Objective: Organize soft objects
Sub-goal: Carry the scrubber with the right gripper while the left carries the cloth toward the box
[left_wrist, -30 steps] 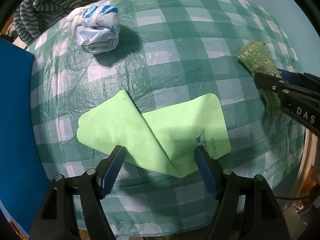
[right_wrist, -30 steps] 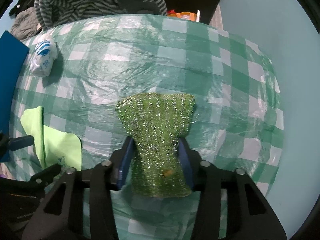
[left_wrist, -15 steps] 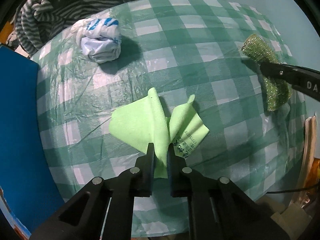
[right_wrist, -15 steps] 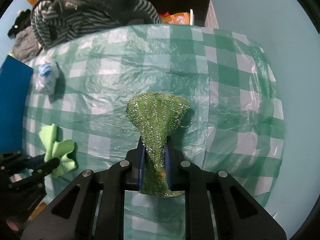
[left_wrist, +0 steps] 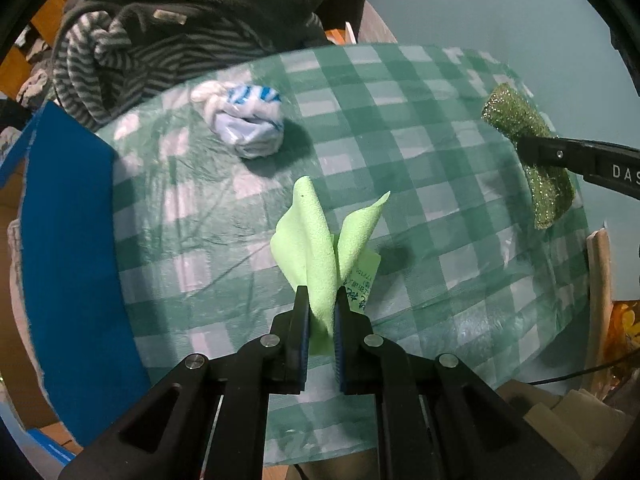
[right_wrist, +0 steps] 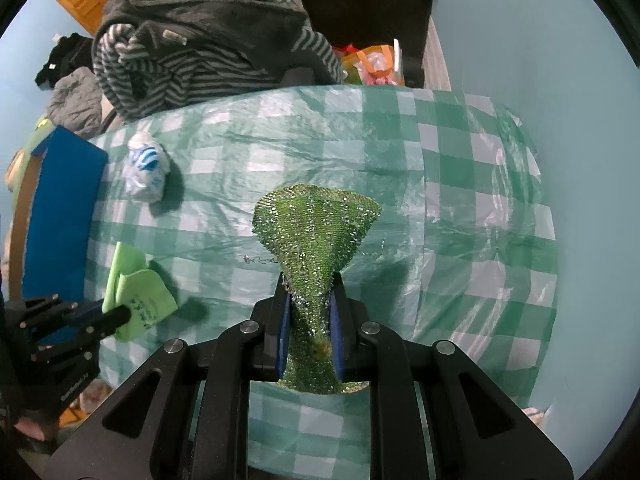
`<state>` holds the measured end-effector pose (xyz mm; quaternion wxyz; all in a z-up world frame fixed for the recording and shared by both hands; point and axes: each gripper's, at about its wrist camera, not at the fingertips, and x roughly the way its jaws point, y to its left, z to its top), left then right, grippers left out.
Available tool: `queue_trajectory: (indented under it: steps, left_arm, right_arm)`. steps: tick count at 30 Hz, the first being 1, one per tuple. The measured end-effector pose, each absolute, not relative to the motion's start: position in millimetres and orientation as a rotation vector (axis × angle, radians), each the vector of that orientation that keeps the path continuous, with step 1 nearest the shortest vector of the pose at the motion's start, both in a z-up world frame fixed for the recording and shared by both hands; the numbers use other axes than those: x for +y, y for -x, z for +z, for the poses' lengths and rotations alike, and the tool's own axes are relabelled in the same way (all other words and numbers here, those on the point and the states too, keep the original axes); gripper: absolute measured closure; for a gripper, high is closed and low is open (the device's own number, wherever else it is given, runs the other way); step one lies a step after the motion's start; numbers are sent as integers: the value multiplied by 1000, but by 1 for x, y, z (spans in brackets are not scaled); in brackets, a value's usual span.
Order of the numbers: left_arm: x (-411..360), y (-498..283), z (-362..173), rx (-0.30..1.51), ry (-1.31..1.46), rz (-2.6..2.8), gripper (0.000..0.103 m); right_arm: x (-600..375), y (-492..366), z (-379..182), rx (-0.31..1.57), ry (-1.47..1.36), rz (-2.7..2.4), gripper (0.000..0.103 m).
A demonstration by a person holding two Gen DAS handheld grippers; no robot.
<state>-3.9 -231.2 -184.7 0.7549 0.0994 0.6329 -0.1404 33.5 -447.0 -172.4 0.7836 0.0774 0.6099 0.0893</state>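
Two cloths hang pinched mid-fold above the checked bench [left_wrist: 420, 128], likely so each can be carried off without dragging. The left tool [left_wrist: 320, 300] clamps a smooth lime cloth [left_wrist: 316, 248]; the right tool [right_wrist: 310, 284], beyond it, grips a glittering green scouring cloth [right_wrist: 316, 224], flared fanlike.

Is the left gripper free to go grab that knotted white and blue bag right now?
Probably not yet. The left gripper is shut on the light green cloth. The bag lies uncovered on the checked tablecloth, so only the full jaws block it.
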Motion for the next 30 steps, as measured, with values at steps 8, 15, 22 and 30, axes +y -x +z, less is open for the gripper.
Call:
queue_trajectory:
  steps: [8, 15, 22, 30]
  left_arm:
    - [-208, 0, -163, 1322, -184, -297, 93]
    - [-190, -1, -142, 1284, -177, -286, 93]
    - [-169, 1, -122, 1257, -149, -272, 93]
    - [-149, 1, -104, 1233, -137, -255, 93]
  right_arm:
    - [-430, -28, -144, 1281, -166, 214, 88]
    - [-415, -24, -119, 1250, -159, 223, 88]
    - [-400, -17, -98, 1233, -174, 230, 88]
    - [-384, -13, -77, 1212, -160, 249, 88]
